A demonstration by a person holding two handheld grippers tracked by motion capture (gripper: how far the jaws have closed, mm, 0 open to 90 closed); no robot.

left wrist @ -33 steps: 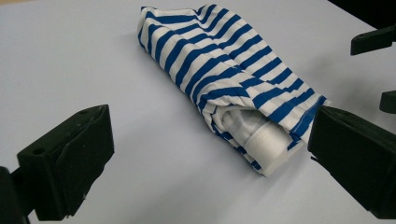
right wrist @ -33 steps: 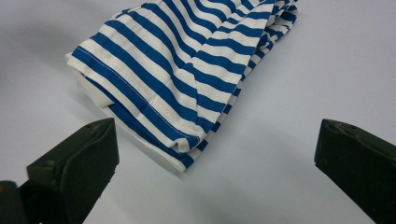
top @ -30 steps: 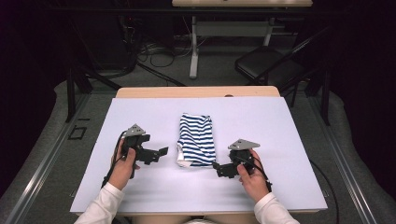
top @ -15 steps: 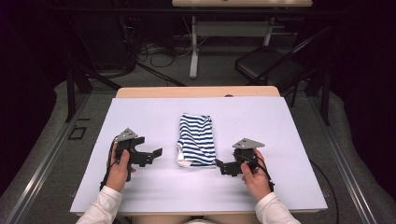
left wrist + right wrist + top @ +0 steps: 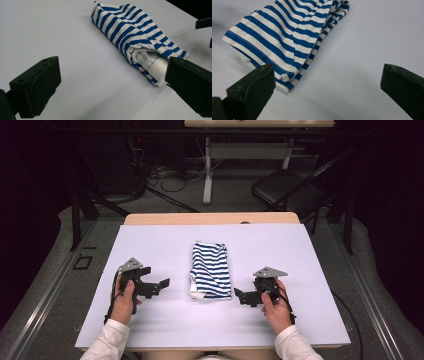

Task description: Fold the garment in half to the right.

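Two pairs of black jaws stand wide apart, and nothing is held between them. In the left gripper view, the jaws of the left gripper (image 5: pixel 112 85) frame bare table, and the right-hand jaw covers a little of the near end of the cloth (image 5: pixel 135 32). The cloth lies ahead and to the right of the gap, not inside it. Its near end shows a white inner layer rolled inside the blue and white stripes. At the right edge of this view, a black part of the other gripper is visible beyond the cloth.

In the right gripper view, the jaws of the right gripper (image 5: pixel 327 92) are also released. The cloth (image 5: pixel 287 32) lies ahead and to the left; its hemmed corner comes just beside the left-hand jaw, and I cannot tell if they touch. The rest of the gap between the jaws shows only the table surface.

In the high view, the left gripper (image 5: pixel 159 285) is near the left side of the cloth (image 5: pixel 210 270) with some table between them, and the right gripper (image 5: pixel 240 296) is just beside its near right corner. The cloth is folded into a narrow bundle at the middle of the white table (image 5: pixel 300 330). Each hand holds its gripper low over the table, pointing inward to the cloth.
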